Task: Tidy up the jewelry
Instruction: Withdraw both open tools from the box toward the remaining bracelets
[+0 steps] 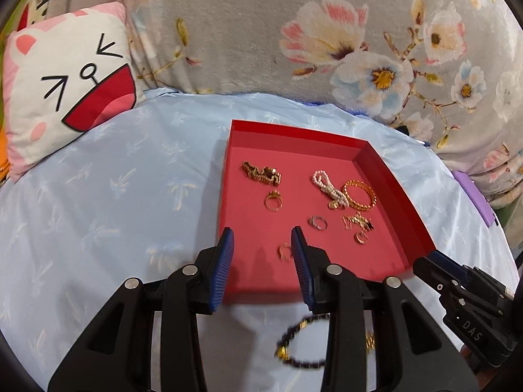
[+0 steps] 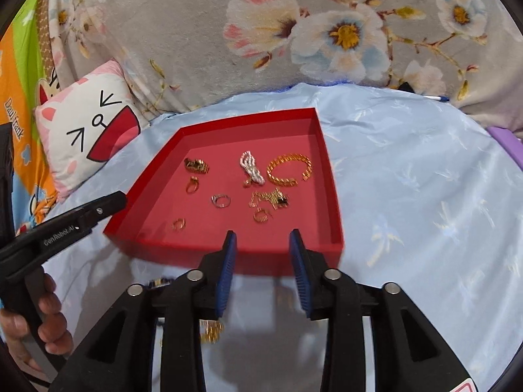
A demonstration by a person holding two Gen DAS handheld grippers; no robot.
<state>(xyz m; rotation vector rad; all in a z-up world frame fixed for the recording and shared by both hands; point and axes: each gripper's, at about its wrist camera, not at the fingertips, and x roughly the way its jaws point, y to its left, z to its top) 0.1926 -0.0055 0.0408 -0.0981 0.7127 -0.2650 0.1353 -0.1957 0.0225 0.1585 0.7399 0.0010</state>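
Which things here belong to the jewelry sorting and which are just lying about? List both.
Job:
red tray
gold bangle
pearl strand
rings in tray
dark beaded bracelet, outside the tray

Lying about:
cat pillow
floral blanket
purple object

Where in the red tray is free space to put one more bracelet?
Red tray: the near strip behind the front wall is bare, and so is the far strip beyond the pearl bracelet. The middle is crowded, around the gold bangle and silver ring.
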